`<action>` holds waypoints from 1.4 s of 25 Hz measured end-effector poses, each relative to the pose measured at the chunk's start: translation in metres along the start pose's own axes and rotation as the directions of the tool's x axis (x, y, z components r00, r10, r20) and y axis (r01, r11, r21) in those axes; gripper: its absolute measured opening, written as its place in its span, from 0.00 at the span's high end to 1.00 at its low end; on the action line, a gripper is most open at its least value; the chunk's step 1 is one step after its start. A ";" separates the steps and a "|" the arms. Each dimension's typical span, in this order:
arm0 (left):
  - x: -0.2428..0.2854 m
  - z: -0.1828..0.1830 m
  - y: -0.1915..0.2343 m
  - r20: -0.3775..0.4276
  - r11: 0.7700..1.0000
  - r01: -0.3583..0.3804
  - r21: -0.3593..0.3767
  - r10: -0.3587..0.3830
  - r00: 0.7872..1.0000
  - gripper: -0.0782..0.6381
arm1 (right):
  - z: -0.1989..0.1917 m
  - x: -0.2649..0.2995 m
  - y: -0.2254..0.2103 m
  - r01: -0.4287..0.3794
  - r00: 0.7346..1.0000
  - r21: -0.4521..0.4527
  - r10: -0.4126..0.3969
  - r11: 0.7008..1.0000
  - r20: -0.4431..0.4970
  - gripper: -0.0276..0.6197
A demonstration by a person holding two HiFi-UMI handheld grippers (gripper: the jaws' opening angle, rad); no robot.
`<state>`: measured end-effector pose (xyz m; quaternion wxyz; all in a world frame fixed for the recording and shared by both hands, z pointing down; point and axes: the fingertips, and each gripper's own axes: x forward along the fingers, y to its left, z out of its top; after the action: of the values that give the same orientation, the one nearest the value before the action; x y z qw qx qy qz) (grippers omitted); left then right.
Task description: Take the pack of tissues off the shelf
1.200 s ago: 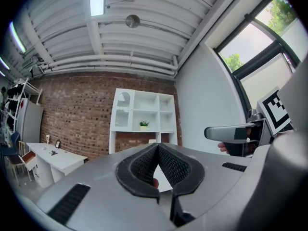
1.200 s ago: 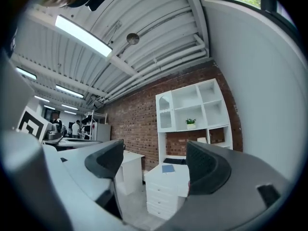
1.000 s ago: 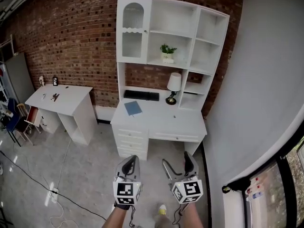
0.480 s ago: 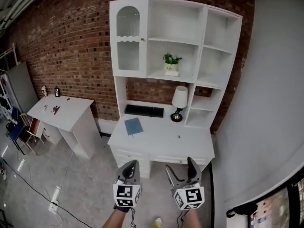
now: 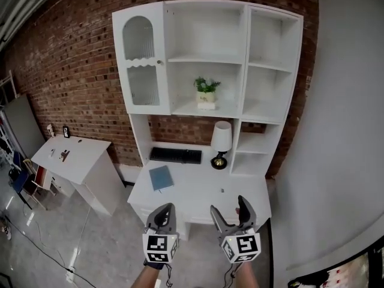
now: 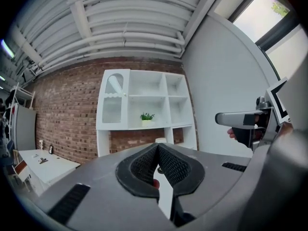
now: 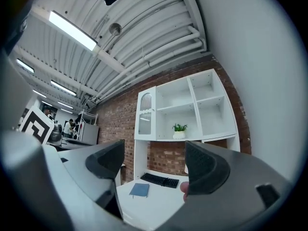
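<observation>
Brick wall (image 5: 66, 65) runs behind the white furniture. Low and near, the left hand-held gripper (image 5: 163, 212) has its jaws pressed together with nothing between them. Just right of it, the right hand-held gripper (image 5: 227, 207) has its jaws spread wide and is empty. Both hang short of the table's (image 5: 198, 192) near edge. On the table lie a blue notebook (image 5: 161, 177) to the left, a black keyboard (image 5: 175, 155) at the far side, and a lamp (image 5: 221, 139) right of the keyboard. Above stands the shelf unit (image 5: 258, 117). On its middle shelf sits a potted plant (image 5: 206, 87) with a small white pack (image 5: 207, 106) at its foot, which may be the tissues, too small to tell.
</observation>
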<state>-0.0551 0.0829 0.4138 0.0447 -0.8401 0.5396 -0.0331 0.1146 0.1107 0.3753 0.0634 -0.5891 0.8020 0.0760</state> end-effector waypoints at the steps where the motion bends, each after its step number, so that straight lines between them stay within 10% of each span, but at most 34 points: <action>1: 0.008 0.002 0.004 0.003 1.000 -0.005 -0.001 0.005 1.000 0.87 | 0.000 0.011 -0.005 -0.002 1.000 -0.001 0.002 1.000 0.005 0.38; 24: 0.330 0.035 0.161 0.093 0.995 0.100 0.026 -0.102 0.990 0.87 | -0.032 0.326 -0.126 0.136 0.990 -0.084 -0.138 0.987 -0.022 0.38; 35: 0.424 0.043 0.163 0.094 0.988 0.154 -0.024 -0.151 0.984 0.87 | -0.047 0.409 -0.160 0.109 0.992 -0.111 -0.115 0.988 -0.045 0.38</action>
<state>-0.0216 -0.3686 0.3559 0.0536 -0.8802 0.4715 0.0105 0.1454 -0.3282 0.3353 0.0149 -0.6376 0.7637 0.1004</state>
